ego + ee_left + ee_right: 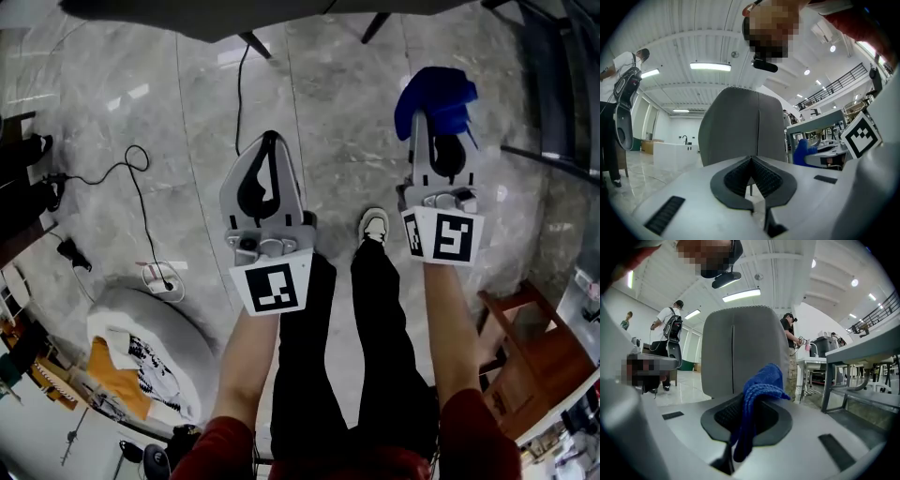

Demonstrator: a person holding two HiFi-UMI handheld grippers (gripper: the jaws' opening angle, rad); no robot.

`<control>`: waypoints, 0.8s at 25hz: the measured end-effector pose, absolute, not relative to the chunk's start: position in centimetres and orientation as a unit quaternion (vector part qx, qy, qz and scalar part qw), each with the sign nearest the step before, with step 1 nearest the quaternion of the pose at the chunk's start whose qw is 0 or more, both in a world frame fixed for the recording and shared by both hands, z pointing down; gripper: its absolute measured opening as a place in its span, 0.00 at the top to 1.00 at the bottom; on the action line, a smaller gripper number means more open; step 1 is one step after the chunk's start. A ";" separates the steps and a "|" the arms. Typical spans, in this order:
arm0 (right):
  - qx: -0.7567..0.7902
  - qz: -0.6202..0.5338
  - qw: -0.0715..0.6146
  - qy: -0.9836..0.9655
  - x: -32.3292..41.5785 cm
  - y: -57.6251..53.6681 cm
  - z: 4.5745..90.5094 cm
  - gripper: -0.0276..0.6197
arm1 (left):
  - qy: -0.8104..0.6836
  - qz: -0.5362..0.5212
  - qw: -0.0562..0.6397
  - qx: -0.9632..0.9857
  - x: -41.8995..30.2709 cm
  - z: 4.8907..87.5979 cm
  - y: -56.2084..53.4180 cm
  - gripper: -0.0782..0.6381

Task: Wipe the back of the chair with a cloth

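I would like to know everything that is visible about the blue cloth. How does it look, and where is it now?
The blue cloth looks like a thick, ribbed knit fabric, deep blue, bunched and folded. The right tongs are shut on it: a folded strand runs down between them, and the rest bulges above their tips. In the head view it is held above the grey floor, and nothing else appears to touch it.
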State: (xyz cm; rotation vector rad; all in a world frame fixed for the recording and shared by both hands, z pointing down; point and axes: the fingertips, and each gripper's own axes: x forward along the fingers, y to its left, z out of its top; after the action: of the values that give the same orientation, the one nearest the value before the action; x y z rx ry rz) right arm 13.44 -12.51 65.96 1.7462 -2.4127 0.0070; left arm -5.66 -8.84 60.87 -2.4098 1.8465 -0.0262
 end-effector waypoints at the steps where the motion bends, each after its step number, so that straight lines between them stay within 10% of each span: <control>1: 0.583 0.005 0.080 -0.809 13.6 -12.6 66.9 0.87 | 0.608 -0.013 0.052 -0.792 -5.4 61.7 -8.9 0.87; 20: 0.603 0.011 0.105 -0.791 18.9 -23.0 72.7 0.87 | 0.628 -0.037 0.047 -0.776 -3.1 65.8 -10.5 0.87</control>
State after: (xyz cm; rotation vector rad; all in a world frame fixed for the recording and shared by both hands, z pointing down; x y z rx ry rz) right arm 18.88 -22.98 72.73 1.7770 -2.3315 0.0312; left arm -3.06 -10.48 65.80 -2.3668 1.9179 -0.1116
